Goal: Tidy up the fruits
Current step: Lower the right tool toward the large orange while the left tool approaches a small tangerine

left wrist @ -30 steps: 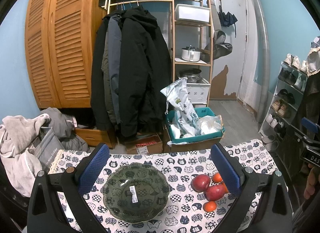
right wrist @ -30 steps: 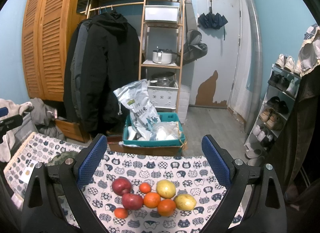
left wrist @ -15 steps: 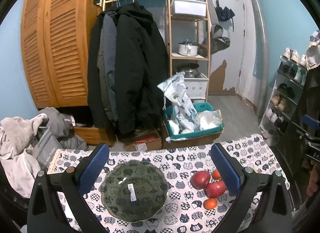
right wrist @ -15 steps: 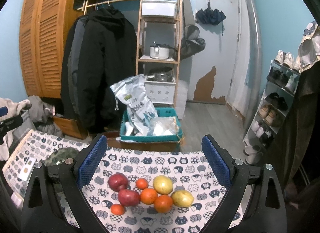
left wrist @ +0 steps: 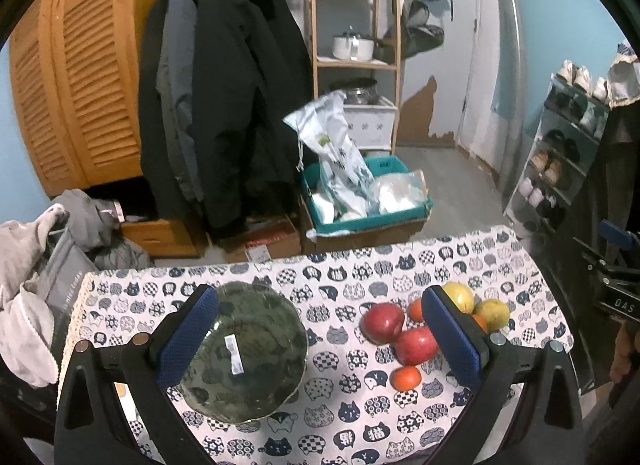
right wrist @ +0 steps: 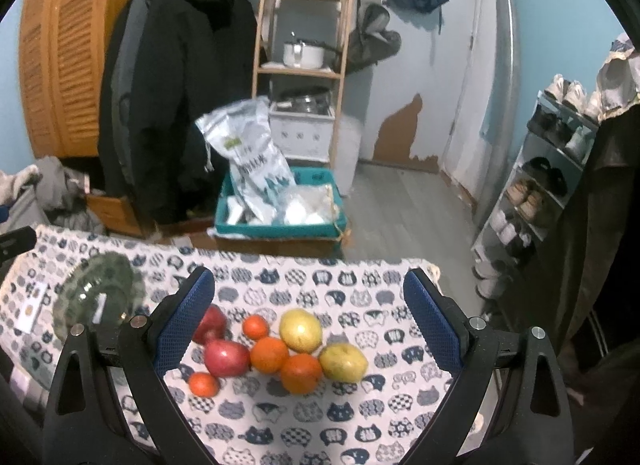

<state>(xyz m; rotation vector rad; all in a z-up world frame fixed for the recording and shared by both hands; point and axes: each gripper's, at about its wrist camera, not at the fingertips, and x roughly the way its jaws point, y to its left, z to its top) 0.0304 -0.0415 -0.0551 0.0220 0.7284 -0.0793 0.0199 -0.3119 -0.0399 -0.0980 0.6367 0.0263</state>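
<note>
A dark green glass bowl [left wrist: 240, 353] with a white sticker sits empty on the cat-print tablecloth [left wrist: 344, 277], under my left finger. My left gripper [left wrist: 316, 313] hangs open above the cloth between the bowl and a fruit cluster. The cluster holds two red apples [right wrist: 226, 357], several oranges [right wrist: 270, 353] and two yellow fruits [right wrist: 301, 330]. My right gripper [right wrist: 308, 301] stands open just above and behind this cluster, touching nothing. The bowl [right wrist: 98, 297] appears at the left in the right wrist view.
The table's far edge drops to a floor with a teal crate [right wrist: 280, 217] of bags. Coats hang on a rack [left wrist: 224, 97], a wooden shelf [left wrist: 356, 45] stands behind, a shoe rack [right wrist: 536, 185] is on the right. Grey clothes [left wrist: 36, 265] pile up left.
Both grippers have dropped and tilted toward the table, so bowl and fruit sit higher and larger in view. The right gripper has come closer over the fruit cluster. Nothing was grasped.
</note>
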